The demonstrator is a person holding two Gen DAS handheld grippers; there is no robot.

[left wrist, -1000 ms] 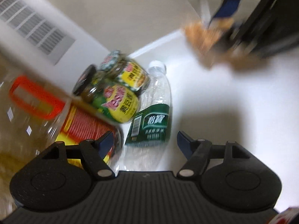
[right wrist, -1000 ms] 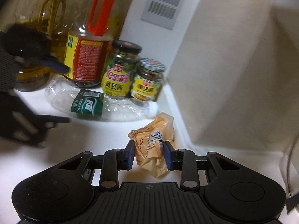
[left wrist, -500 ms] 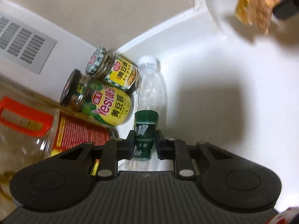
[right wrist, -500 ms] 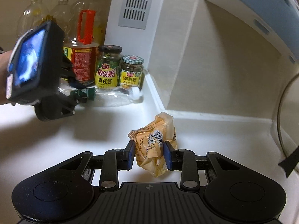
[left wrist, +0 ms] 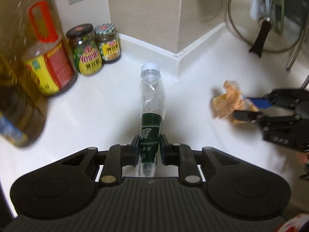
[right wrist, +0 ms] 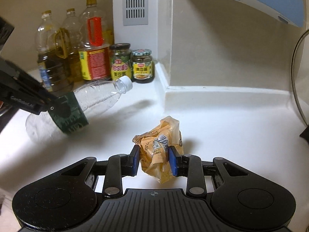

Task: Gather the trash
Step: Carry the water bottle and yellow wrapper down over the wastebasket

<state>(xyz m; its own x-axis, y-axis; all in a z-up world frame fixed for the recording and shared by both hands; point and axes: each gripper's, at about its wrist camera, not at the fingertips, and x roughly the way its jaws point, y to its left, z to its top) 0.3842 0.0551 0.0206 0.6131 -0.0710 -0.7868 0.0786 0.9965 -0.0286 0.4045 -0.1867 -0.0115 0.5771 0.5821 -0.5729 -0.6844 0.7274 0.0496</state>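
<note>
Left wrist view: we grip the plastic bottle [left wrist: 152, 104] in the left gripper [left wrist: 149, 147], cap forward, while our right gripper [right wrist: 154, 158], beside it, pinches the crumpled wrapper [right wrist: 161, 147].

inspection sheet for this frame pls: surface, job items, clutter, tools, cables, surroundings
Surface: white counter, corner against beige wall.
Job's things: empty plastic bottle, white cap on, lifted off the counter; crumpled yellow wrapper, lifted too.
Clutter: three oil bottles and two sauce jars upright at the back by the wall.
Grippers: left tool shut on the bottle's green label; right tool shut on the wrapper.
Cables: nothing seen.
Surroundings: grey vent grille; glass pot lid leaning at the right; blue-and-white shelf or hood above.
</note>
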